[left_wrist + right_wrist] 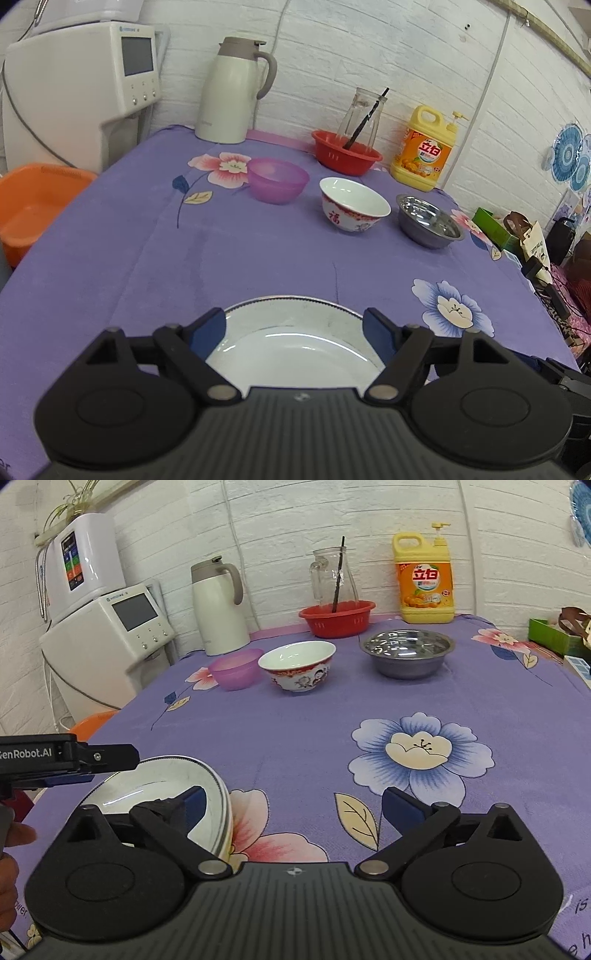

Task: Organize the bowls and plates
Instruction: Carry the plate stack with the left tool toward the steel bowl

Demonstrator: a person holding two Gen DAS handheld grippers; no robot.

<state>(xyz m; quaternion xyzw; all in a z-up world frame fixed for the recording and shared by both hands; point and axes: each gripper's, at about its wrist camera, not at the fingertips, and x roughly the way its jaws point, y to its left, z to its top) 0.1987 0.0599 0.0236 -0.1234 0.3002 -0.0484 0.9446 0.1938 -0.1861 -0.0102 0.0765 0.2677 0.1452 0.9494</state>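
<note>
A stack of white plates [291,332] lies at the table's near edge. My left gripper [294,326] is open above it, one finger over each side of the rim. The stack also shows in the right wrist view [162,786], with the left gripper [74,766] above it. My right gripper [293,806] is open and empty just right of the stack. Further back stand a purple plastic bowl [277,179], a white ceramic bowl with red print [352,203] and a steel bowl [428,219].
At the back are a white thermos jug [232,90], a red basket [345,151] holding a glass pitcher, and a yellow detergent bottle [423,147]. A water dispenser [81,85] and an orange basin [33,206] stand left of the table. Boxes lie at the right edge.
</note>
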